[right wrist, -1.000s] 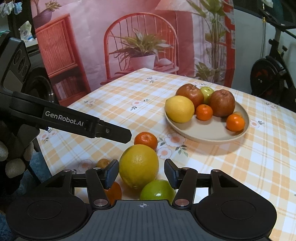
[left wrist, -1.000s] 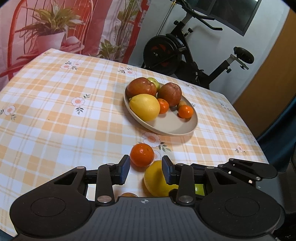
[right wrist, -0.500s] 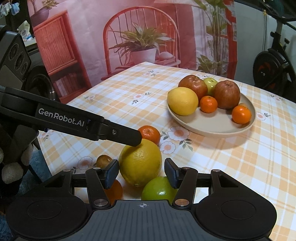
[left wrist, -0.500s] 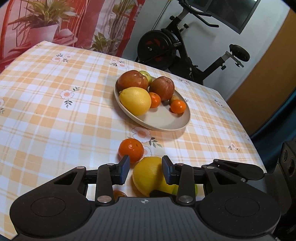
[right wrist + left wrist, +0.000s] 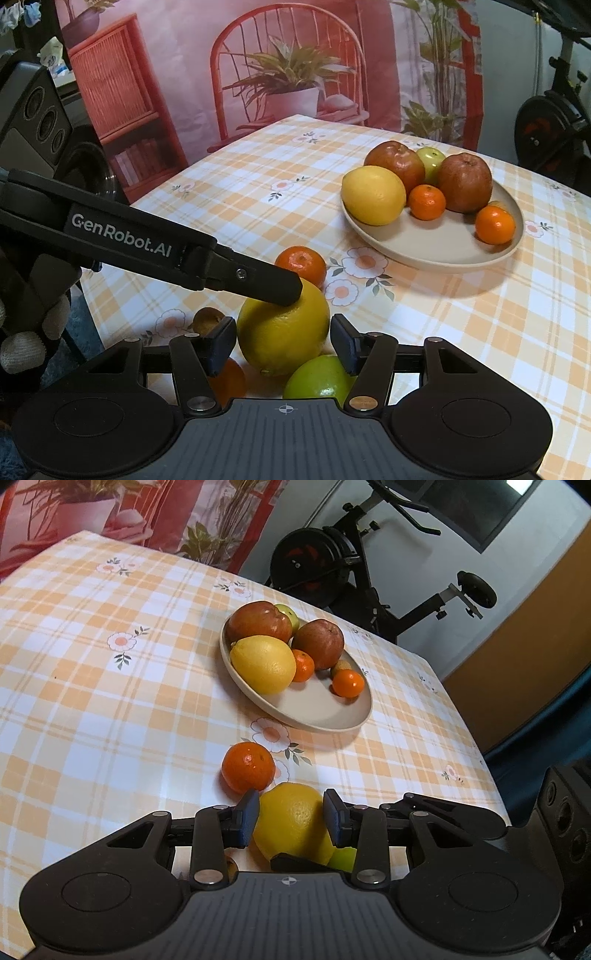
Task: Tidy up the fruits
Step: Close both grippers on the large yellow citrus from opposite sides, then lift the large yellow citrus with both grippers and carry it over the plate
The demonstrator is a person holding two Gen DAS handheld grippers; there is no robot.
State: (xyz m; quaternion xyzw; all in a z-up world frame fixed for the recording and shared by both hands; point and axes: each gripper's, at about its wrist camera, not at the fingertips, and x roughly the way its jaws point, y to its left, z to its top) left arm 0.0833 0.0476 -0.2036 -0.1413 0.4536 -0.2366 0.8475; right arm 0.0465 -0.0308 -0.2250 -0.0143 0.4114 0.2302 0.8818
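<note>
Left gripper [image 5: 291, 818] of mine straddles big yellow dimpled lemon [image 5: 291, 821], contact unclear; right gripper [image 5: 283, 341] jaws opening around it.

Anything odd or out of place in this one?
Yes: both grippers crowd the same loose lemon. The left gripper brackets it while the right gripper, jaws opening, straddles it too. Nothing spilled or damaged.
</note>
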